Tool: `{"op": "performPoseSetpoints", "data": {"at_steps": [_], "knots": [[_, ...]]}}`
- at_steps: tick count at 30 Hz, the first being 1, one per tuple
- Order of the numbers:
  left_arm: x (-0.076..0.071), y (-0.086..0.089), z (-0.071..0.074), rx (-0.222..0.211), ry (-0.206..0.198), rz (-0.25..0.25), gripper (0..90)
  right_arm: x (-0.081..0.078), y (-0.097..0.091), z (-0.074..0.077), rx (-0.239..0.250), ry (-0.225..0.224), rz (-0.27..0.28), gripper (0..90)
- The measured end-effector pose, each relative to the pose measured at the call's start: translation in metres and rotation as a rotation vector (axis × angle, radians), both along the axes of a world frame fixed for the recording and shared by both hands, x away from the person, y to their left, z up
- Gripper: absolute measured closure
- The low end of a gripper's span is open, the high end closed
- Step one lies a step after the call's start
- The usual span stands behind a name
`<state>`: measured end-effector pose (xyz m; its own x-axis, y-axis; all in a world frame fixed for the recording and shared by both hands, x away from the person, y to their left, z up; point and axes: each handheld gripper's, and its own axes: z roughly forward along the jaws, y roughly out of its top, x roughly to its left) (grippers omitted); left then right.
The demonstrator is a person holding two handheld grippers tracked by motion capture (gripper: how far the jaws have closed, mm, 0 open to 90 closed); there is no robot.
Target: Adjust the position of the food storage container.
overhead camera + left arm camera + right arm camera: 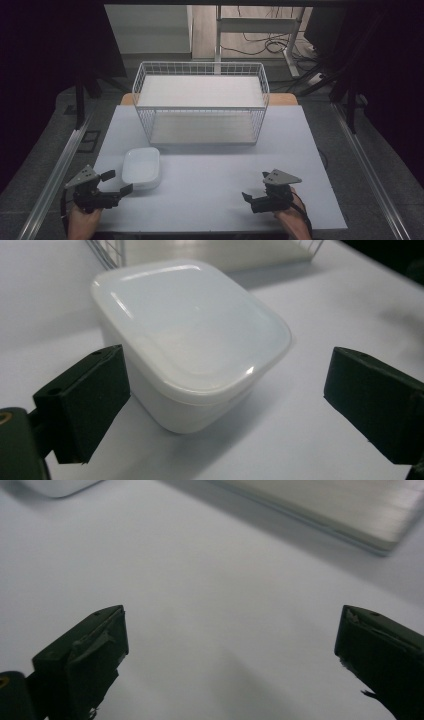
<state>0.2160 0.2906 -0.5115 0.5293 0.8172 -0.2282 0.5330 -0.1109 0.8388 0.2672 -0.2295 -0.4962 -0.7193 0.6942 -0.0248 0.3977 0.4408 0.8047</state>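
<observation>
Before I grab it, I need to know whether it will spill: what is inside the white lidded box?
The white lidded box has its lid on, and lid and walls are milky, so its contents are hidden. It stands on the white table, in front of the wire basket.

One white lidded container (141, 167) at near left on one white table (210, 200). One white wire basket (200, 102) at far centre, with two flat white boards inside it, one upper (200, 91) and one lower (200, 129). Two handheld grippers: left gripper (116, 183) at near left, right gripper (255, 189) at near right.
</observation>
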Motion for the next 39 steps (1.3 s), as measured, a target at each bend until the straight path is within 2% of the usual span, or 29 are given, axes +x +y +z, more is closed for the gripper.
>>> {"op": "performPoseSetpoints", "data": {"at_steps": [1, 2, 3, 4, 7, 11, 18, 22, 24, 27, 29, 32, 34, 39], "knots": [[0.000, 0.000, 0.000, 0.000, 0.000, 0.000, 3.9, 0.003, -0.003, -0.001, 0.024, 0.008, -0.011, 0.0], [0.001, -0.003, -0.001, 0.030, 0.002, -0.004, 3.9, 0.003, -0.003, -0.001, 0.024, 0.008, -0.011, 0.0], [0.001, -0.005, -0.003, 0.050, 0.006, -0.010, 3.7, 0.006, -0.005, -0.002, 0.049, 0.017, -0.021, 0.0], [0.002, -0.006, -0.004, 0.056, 0.011, -0.010, 3.4, 0.009, -0.006, -0.003, 0.059, 0.022, -0.027, 0.0], [0.004, -0.002, -0.006, 0.038, 0.034, -0.007, 3.5, 0.009, -0.004, -0.006, 0.028, -0.004, -0.032, 0.0], [0.003, 0.001, -0.006, 0.018, 0.045, 0.000, 4.2, 0.008, -0.002, -0.004, 0.035, -0.010, -0.026, 0.0], [0.005, -0.003, -0.007, 0.060, 0.084, 0.008, 3.4, 0.010, -0.004, -0.007, 0.037, 0.009, -0.027, 0.0], [0.004, -0.001, -0.004, 0.058, 0.078, 0.005, 1.9, 0.011, -0.003, -0.008, 0.034, 0.023, -0.035, 0.0], [0.003, 0.003, -0.002, 0.024, 0.070, 0.006, 2.3, 0.010, -0.002, -0.008, 0.024, 0.018, -0.046, 0.0], [0.001, 0.008, 0.001, 0.020, 0.060, 0.031, 4.7, 0.011, -0.002, -0.009, 0.022, 0.019, -0.052, 0.0], [-0.001, 0.012, 0.003, 0.035, 0.047, 0.050, 8.4, 0.011, -0.001, -0.009, 0.023, 0.025, -0.050, 0.0], [-0.003, 0.020, 0.006, 0.038, 0.034, 0.083, 20.3, 0.011, 0.000, -0.010, 0.023, 0.037, -0.051, 0.0], [-0.002, 0.024, 0.007, 0.024, 0.036, 0.095, 32.1, 0.011, 0.002, -0.011, 0.020, 0.039, -0.051, 0.0], [0.010, 0.030, 0.002, 0.028, 0.068, 0.158, 51.1, 0.012, 0.005, -0.012, 0.012, 0.021, -0.063, 0.0]]}}
